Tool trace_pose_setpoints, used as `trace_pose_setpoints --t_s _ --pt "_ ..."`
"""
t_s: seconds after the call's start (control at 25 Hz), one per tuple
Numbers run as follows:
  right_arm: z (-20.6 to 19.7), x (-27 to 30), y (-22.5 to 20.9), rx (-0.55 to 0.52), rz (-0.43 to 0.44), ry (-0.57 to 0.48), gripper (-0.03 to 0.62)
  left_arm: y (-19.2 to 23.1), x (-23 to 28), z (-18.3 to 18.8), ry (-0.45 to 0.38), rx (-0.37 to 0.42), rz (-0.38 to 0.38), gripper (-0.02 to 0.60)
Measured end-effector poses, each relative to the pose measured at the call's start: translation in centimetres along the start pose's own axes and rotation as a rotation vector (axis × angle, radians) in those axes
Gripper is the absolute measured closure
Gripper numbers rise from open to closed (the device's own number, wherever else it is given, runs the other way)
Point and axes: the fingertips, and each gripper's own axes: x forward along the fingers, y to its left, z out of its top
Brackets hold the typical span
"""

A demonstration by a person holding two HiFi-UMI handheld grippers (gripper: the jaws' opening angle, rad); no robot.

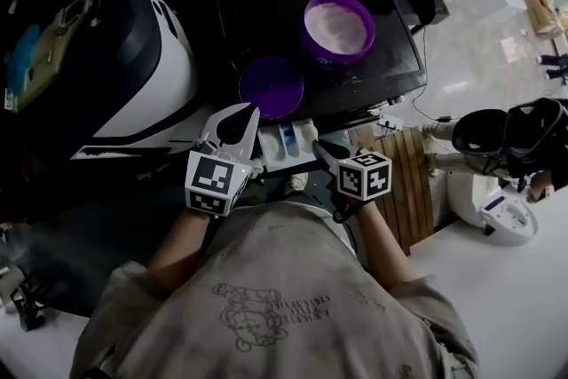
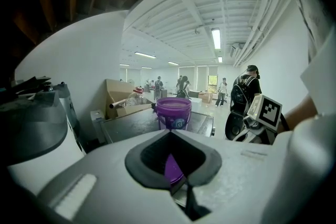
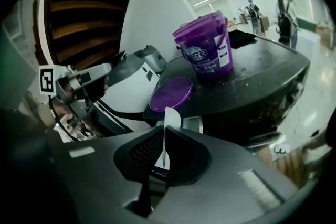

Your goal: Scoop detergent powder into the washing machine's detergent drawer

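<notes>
Detergent tub (image 1: 336,27) open, lid (image 1: 271,87) off, drawer (image 1: 302,134) out; right gripper (image 1: 320,148) fingers pinch the scoop (image 3: 171,117), left gripper (image 1: 248,113) fingers closed on nothing, so the scooping seems still ahead.

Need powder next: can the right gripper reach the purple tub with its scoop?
Probably yes: the tub is open, its lid lies beside it, and nothing stands between it and the right gripper, shut on the scoop.

Head camera looks steeply down over person's shoulders onto black top (image 1: 262,18). Left gripper (image 1: 238,122) camera sits low, faces across top at close range. Right gripper (image 1: 321,152) camera faces likewise from alongside. All three share purple tub (image 1: 336,27).
</notes>
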Motion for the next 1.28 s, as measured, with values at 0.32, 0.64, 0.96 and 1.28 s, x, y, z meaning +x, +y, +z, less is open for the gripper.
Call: trace_pose_setpoints --t_s 0.32,0.64,0.96,1.28 --pt "-1.3 1.9 -0.8 -0.155 -0.084 0.067 0.559 0.3 -0.9 -1.9 0.033 -0.015 0.022 0.58" --pt "-1.6 2.7 -2.0 -0.351 -0.196 0.112 0.559 0.8 -1.6 -3.8 0.035 -0.051 0.056 0.58" --pt "-1.5 3.2 -1.9 -0.558 -0.289 0.162 0.559 1.0 -2.0 -5.7 0.04 -0.086 0.05 0.58" --pt "-1.8 3.0 -2.0 -0.668 -0.373 0.187 0.559 1.0 -2.3 -5.9 0.011 -0.108 0.043 0.58"
